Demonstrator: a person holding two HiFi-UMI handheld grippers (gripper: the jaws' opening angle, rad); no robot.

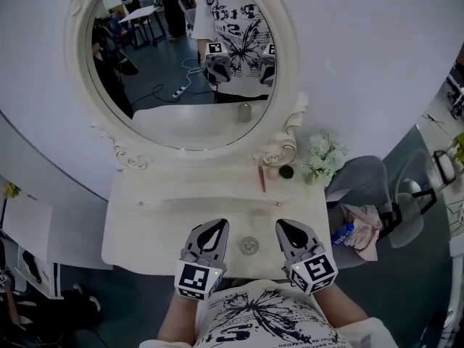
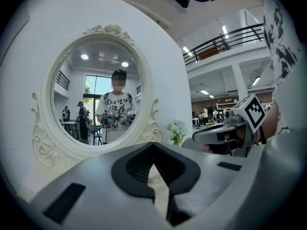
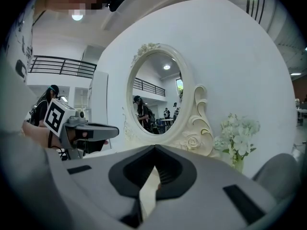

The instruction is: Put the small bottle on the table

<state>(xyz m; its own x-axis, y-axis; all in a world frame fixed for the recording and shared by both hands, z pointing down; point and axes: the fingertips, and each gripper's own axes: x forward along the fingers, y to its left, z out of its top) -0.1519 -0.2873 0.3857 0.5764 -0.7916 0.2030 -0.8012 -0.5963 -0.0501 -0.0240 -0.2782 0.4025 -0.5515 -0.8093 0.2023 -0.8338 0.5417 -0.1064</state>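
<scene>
Two tools: the left tool [image 1: 215, 227] and the right tool [image 1: 286, 227] are grey moulded plastic wedges with black ribbed jaw linings. Each carries a cube of black-and-white square markers at the back, and they are side by side over the near edge of the tabletop.
Left jaws: pressed together tip to tip, with nothing between them [image 2: 153, 147].
Right jaws: likewise closed and empty [image 3: 154, 150].
Bottle: the small silvery metal bottle [image 1: 249, 245], a short cylinder with a round top, stands upright on the tabletop between the two tools and touches neither.
Tabletop: smooth cream-white vanity tabletop [image 1: 145, 230] with rounded corners.
Mirror: oval glass in a carved cream frame [image 1: 279, 151] of scrolls and roses.
Back right corner: white flowers in a small vase [image 1: 322, 158], a slim red stick [image 1: 262, 178] and a dark round cap-like thing [image 1: 287, 171].
Beside the tabletop: a grey padded chair [image 1: 362, 176] holds a crumpled pink cloth [image 1: 362, 227].
</scene>
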